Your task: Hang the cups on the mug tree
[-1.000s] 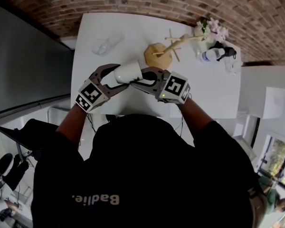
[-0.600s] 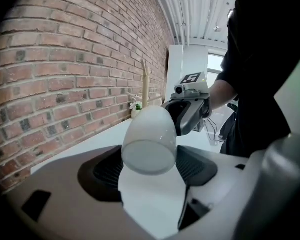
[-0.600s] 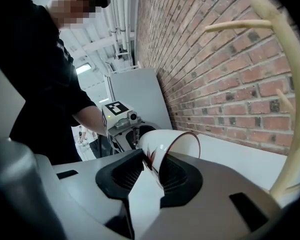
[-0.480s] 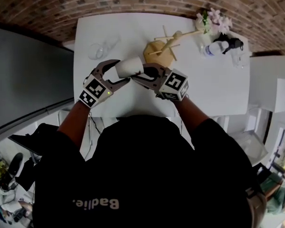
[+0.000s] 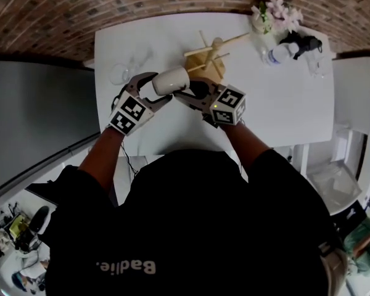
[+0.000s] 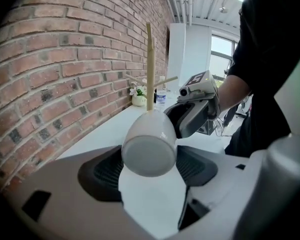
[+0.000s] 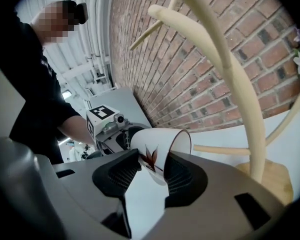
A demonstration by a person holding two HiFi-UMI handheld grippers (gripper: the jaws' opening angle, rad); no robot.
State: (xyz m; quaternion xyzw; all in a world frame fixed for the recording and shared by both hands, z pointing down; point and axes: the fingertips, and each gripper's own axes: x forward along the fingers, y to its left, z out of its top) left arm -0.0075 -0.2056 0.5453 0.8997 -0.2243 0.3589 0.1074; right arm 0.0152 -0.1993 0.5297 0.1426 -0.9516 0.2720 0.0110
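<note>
A white cup with a red flower print lies on its side in the air between both grippers. My left gripper is shut on its base end, with a pad on each side. My right gripper faces it from the other side. Its jaws are opening, and the cup's rim end is still between the pads without being pressed. The wooden mug tree stands just beyond the cup. Its pegs are bare and rise close past my right gripper.
A clear glass lies on the white table left of the tree. At the far right corner are a flower pot, a bottle and a black object. A brick wall runs behind the table.
Both grippers and the cup between them have moved away from the person, closer to the mug tree. The left gripper has kept hold of the cup.
</note>
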